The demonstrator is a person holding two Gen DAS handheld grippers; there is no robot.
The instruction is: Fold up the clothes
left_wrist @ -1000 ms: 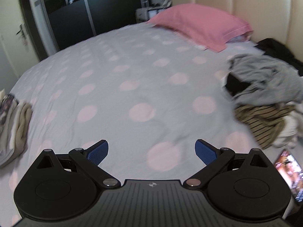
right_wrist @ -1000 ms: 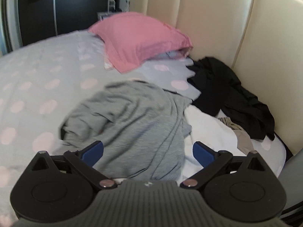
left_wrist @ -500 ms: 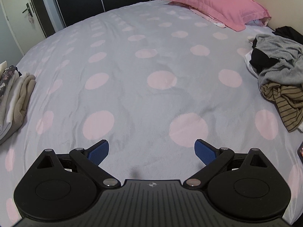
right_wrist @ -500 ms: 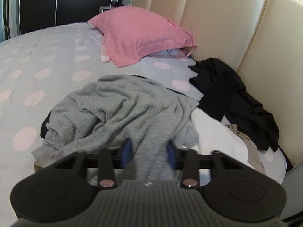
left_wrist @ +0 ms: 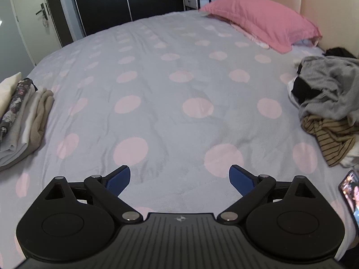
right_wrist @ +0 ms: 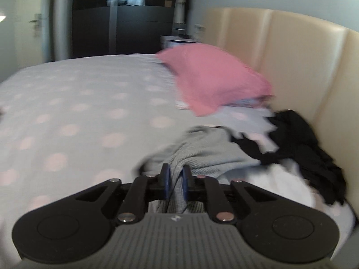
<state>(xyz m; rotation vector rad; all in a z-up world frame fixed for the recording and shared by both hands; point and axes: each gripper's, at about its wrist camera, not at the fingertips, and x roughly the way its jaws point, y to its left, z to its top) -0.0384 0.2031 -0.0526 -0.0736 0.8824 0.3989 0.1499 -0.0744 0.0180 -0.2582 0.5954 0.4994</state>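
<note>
A wide bed (left_wrist: 179,116) under a grey cover with pink dots fills both views, backed by a cream padded headboard (right_wrist: 298,71). A pink pillow (left_wrist: 260,20) lies at its head. On the bed's right side sits a heap of unfolded clothes: a grey knit garment (left_wrist: 329,85) lies on top, with a brown striped top (left_wrist: 332,136) under its near edge, a black garment (right_wrist: 307,148) against the headboard and white cloth (right_wrist: 289,186) below. A stack of folded clothes (left_wrist: 22,121) rests at the left edge of the bed, well apart from the heap. A lit phone (left_wrist: 350,195) lies near the bed's right front corner. The right gripper (right_wrist: 176,183) is clenched on a fold of the grey knit garment, its blue pads pinching the cloth, which runs taut from the heap to them. The left gripper (left_wrist: 179,179) is released, its blue pads spread wide over bare cover, holding nothing.
</note>
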